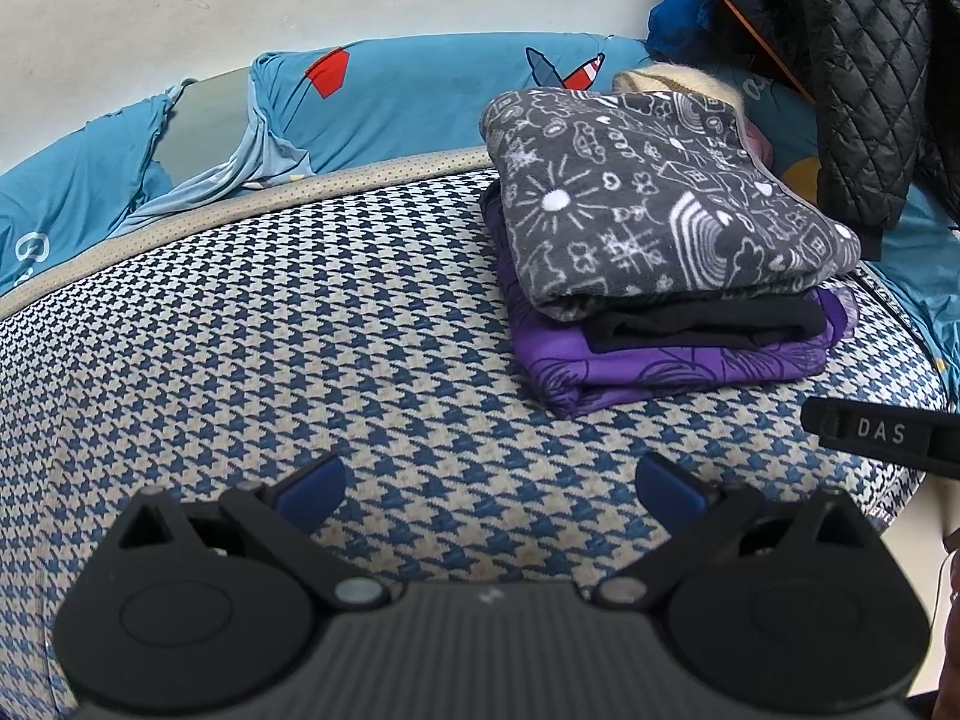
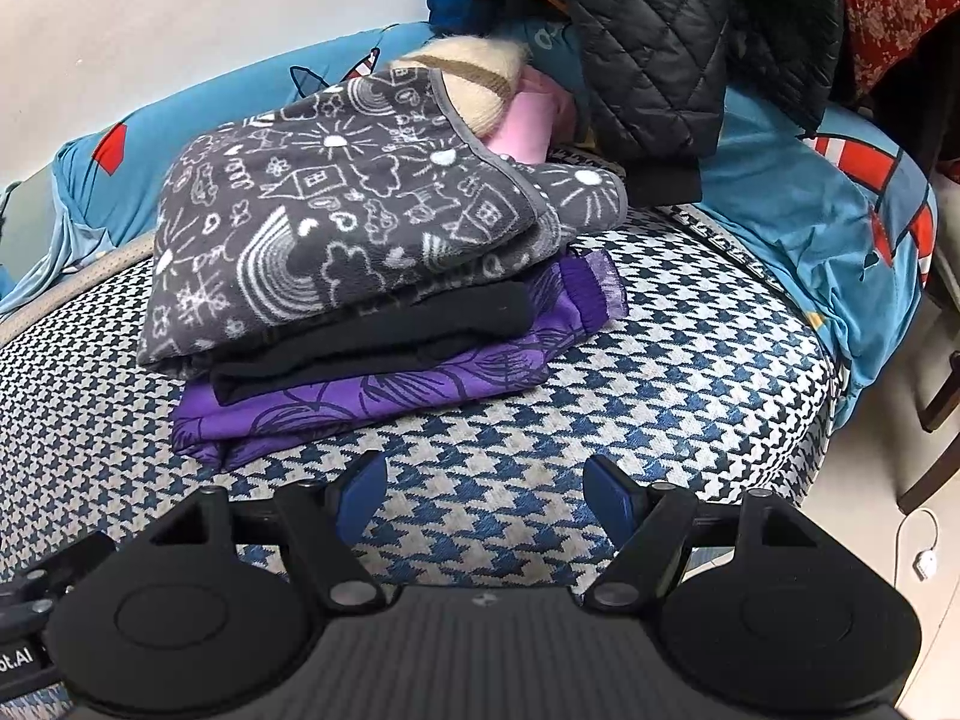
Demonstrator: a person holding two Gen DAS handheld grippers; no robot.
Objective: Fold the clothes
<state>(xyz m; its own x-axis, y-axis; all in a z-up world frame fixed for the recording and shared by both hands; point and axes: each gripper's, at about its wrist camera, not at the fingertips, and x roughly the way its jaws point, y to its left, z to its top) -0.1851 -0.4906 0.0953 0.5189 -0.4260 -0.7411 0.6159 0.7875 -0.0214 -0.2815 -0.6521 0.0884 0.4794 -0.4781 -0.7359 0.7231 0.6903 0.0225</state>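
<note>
A stack of folded clothes rests on a houndstooth cushion (image 1: 300, 330). On top lies a grey garment with white doodles (image 1: 654, 198) (image 2: 354, 222), under it a black piece (image 1: 708, 327) (image 2: 384, 336), and at the bottom a purple one (image 1: 672, 372) (image 2: 384, 402). My left gripper (image 1: 489, 489) stands open over bare cushion, to the lower left of the stack, with nothing between its blue pads. My right gripper (image 2: 485, 498) is open too, just in front of the stack over the cushion (image 2: 660, 396), holding nothing. Its black body (image 1: 882, 435) shows at the left view's right edge.
A blue printed sheet (image 1: 390, 102) (image 2: 798, 204) covers the couch behind the cushion. A black quilted jacket (image 1: 852, 60) (image 2: 654, 48) hangs behind the stack, with a cream furry item (image 2: 474, 69) and pink cloth (image 2: 528, 126) below it. A red floral fabric (image 2: 894, 6) and floor (image 2: 888, 570) lie right.
</note>
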